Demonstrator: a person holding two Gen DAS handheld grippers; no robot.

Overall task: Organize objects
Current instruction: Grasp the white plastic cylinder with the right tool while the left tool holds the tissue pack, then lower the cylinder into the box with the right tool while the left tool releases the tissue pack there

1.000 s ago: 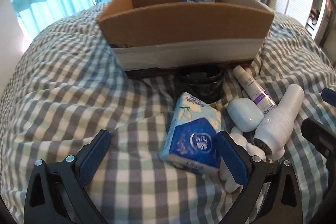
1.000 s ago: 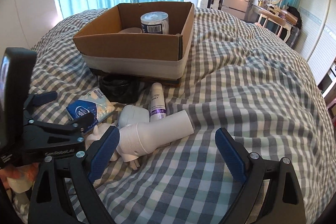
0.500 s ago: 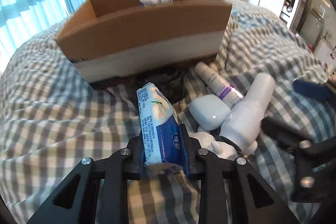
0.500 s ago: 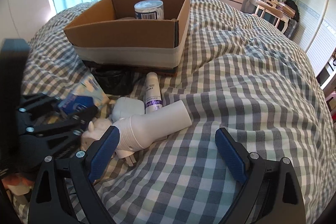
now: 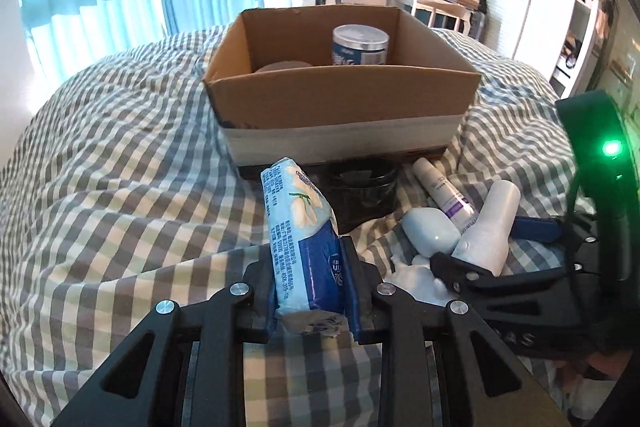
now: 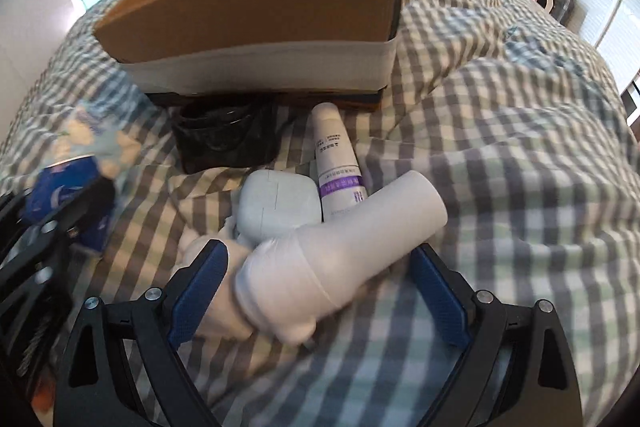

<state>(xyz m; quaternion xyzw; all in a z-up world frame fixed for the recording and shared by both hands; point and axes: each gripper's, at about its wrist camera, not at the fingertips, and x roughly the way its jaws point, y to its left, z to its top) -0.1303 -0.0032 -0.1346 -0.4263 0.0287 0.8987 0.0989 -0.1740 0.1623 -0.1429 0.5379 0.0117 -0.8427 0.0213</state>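
Early going: the box [image 5: 344, 107] at the bed's [image 5: 120, 167] far end holds only a can [image 5: 360, 47] and one low round item. Left tool [image 5: 310, 291] is clamped on the tissue pack [image 5: 298, 227], lifted near the bed's near edge. Right tool [image 6: 320, 291] is closing, pads not yet pressing, around the white bottle [image 6: 340, 251]; tube [image 6: 336, 163], white case [image 6: 278, 207] and black tub [image 6: 224, 135] lie before the box.

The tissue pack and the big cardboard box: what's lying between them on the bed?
Only bare checked blanket between tissue pack and cardboard box, in the left wrist view.
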